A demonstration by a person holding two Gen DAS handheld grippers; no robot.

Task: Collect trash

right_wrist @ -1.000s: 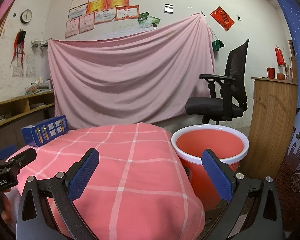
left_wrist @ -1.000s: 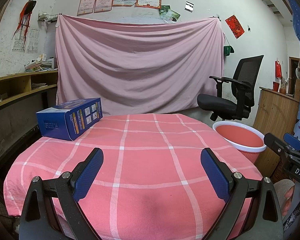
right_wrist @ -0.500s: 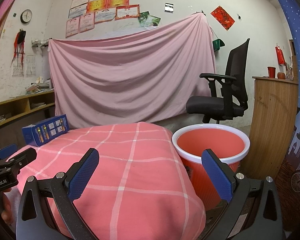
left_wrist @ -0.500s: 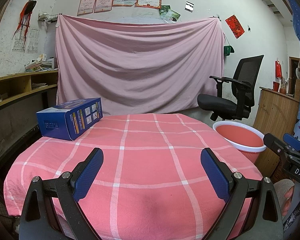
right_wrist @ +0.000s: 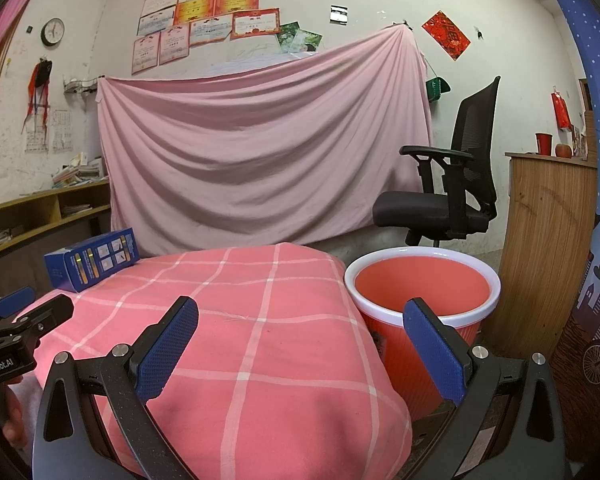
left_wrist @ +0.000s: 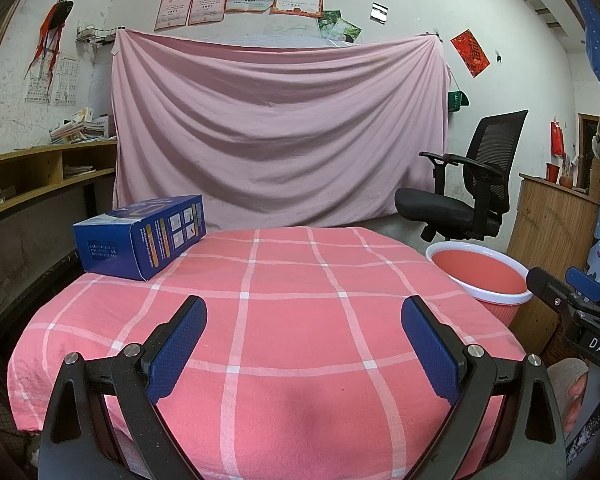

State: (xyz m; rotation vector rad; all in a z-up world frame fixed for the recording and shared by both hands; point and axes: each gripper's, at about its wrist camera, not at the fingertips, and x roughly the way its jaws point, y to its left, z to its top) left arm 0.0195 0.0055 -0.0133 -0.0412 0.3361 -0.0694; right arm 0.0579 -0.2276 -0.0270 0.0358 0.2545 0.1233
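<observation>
Blue box (left_wrist: 140, 236) sits on table (left_wrist: 300, 320) far-left; both grippers wide apart, empty.

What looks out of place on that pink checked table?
Only the blue cardboard box, lying on its side at the far left corner of the pink checked tablecloth. Nothing is spilled or damaged.

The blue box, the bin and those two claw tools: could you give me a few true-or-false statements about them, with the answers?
1. The blue box lies on the checked tablecloth. True.
2. The red bin stands on the table. False: it stands beside the table, lower down.
3. The left gripper has its fingers apart, with nothing between them. True.
4. The right gripper is shut on the box. False: it is open and empty.
5. Trash shows inside the bin. False: the visible part looks empty.
</observation>
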